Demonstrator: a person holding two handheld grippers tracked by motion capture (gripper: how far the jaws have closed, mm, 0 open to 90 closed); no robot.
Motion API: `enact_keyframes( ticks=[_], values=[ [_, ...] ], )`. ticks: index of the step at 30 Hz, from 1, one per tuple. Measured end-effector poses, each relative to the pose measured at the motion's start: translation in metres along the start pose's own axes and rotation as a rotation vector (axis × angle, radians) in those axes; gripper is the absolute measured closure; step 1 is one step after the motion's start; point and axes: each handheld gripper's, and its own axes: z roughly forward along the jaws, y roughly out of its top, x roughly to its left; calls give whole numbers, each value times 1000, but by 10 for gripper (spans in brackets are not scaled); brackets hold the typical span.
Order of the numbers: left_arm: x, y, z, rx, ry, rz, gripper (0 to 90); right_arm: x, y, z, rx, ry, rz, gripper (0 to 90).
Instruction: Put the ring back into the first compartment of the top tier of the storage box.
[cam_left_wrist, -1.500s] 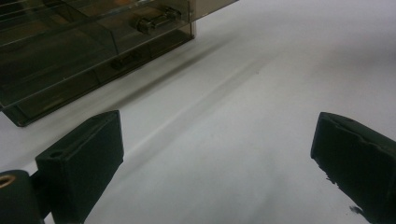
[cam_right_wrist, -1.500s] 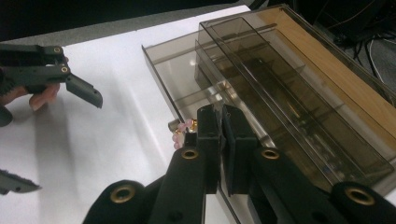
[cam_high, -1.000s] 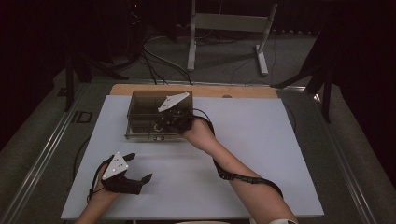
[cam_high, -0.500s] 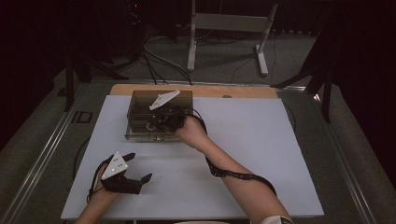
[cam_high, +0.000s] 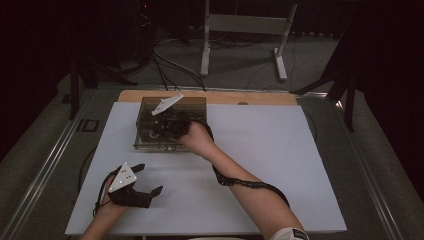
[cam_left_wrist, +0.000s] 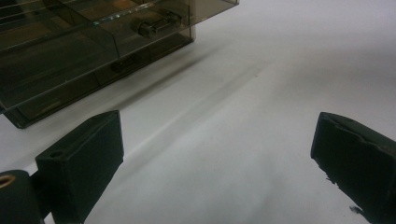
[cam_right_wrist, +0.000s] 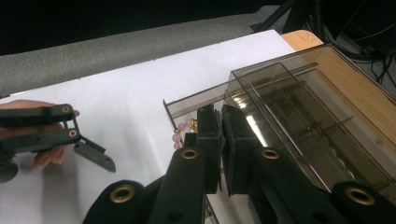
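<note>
A smoky clear box (cam_high: 192, 107) with drawers stands at the back left of the white table (cam_high: 280, 150). My right gripper (cam_high: 167, 127) hangs over the box's front, jaws pressed together. In the right gripper view the right gripper (cam_right_wrist: 219, 126) is shut, and a pink bead bracelet (cam_right_wrist: 179, 132) shows at its tips, above a drawer (cam_right_wrist: 196, 100) pulled partly out of the box (cam_right_wrist: 317, 116). My left gripper (cam_high: 149, 179) rests on the table near the front left, open and holding nothing. In the left gripper view the left gripper (cam_left_wrist: 224, 158) points at the box (cam_left_wrist: 70, 51) and its drawer handle (cam_left_wrist: 159, 25).
A wooden strip (cam_high: 250, 97) runs along the table's far edge behind the box. A metal stand (cam_high: 240, 25) and cables lie on the floor beyond. Metal rails (cam_high: 45, 165) flank the table. A black cable (cam_high: 250, 182) trails along the right forearm.
My right gripper has moved left across the box top and toward its front. The left gripper has stayed open in the same spot.
</note>
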Motion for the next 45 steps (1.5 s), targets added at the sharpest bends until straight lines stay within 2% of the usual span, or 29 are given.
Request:
enact_keyframes(
  ticks=[12, 32, 37, 45],
  values=[
    [0, 0, -1, -1, 0, 3, 42, 2, 9, 17, 13, 2, -2, 875],
    [1, 0, -2, -6, -2, -2, 42, -11, 20, 46, 53, 4, 23, 868],
    [1, 0, -1, -2, -1, -2, 42, -12, 16, 49, 46, 20, 30, 621],
    [0, -1, -1, 0, 1, -1, 43, -13, 18, 36, 19, 44, 60, 244]
  ],
)
